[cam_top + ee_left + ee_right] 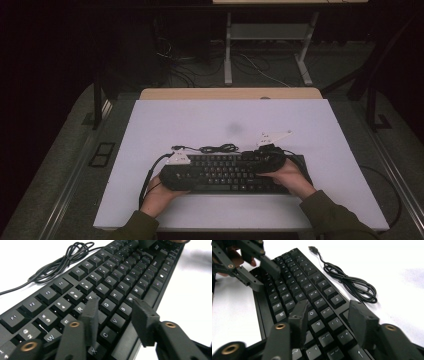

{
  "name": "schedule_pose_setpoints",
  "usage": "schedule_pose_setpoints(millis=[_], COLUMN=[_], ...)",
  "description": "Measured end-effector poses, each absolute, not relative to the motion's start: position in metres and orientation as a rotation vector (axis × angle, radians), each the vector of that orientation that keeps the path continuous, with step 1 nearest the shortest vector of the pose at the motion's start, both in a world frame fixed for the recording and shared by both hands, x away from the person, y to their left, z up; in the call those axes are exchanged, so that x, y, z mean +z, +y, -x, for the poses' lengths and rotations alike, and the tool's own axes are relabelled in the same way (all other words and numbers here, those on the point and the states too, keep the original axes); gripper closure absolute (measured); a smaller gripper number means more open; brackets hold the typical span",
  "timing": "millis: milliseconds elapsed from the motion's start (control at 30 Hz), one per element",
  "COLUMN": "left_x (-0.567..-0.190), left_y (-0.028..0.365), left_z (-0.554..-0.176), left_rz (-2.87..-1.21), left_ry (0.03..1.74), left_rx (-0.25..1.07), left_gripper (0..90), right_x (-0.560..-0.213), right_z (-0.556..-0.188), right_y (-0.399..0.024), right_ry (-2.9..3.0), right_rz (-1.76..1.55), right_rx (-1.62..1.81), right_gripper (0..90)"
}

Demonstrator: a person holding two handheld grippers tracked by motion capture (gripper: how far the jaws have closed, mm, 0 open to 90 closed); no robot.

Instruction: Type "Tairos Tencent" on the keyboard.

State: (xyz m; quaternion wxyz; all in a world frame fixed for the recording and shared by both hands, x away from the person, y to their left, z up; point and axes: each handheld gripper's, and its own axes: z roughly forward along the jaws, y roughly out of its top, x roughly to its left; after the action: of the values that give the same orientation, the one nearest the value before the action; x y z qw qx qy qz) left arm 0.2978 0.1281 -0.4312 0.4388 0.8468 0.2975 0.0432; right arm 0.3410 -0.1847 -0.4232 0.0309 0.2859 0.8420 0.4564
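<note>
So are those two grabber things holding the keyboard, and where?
Nothing is held. The left gripper and the right gripper hover with jaws apart over the keys of the black keyboard, neither one clamped on it.

High view: fixed above the person's side, facing forward and down over the whole white table (150, 130). The 2 gripper views sit low and close over the keyboard (230, 172), facing each other from opposite ends. All 3 share the keyboard and coiled cable (217, 148).
</note>
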Motion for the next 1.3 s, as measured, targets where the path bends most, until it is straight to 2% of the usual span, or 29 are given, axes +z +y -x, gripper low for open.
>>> schedule_pose_setpoints(millis=[200,667,1100,1300], left_x=[-0.43,-0.43,-0.429,-0.428], left_y=[0.125,0.12,0.113,0.111], left_z=[-0.302,-0.313,-0.321,-0.324], left_rz=[-2.095,-2.091,-2.089,-2.087], left_ry=[0.744,0.725,0.71,0.712], left_rx=[0.144,0.184,0.2,0.212], left_gripper=[44.5,37.7,37.0,33.9], right_x=[-0.423,-0.427,-0.432,-0.435], right_z=[-0.336,-0.324,-0.315,-0.311], right_y=[-0.191,-0.2,-0.204,-0.206], right_ry=[2.606,2.677,2.727,2.746], right_rz=[-0.877,-0.825,-0.804,-0.799], right_rx=[1.414,1.362,1.315,1.301], right_gripper=[65.4,88.8,89.3,89.2])
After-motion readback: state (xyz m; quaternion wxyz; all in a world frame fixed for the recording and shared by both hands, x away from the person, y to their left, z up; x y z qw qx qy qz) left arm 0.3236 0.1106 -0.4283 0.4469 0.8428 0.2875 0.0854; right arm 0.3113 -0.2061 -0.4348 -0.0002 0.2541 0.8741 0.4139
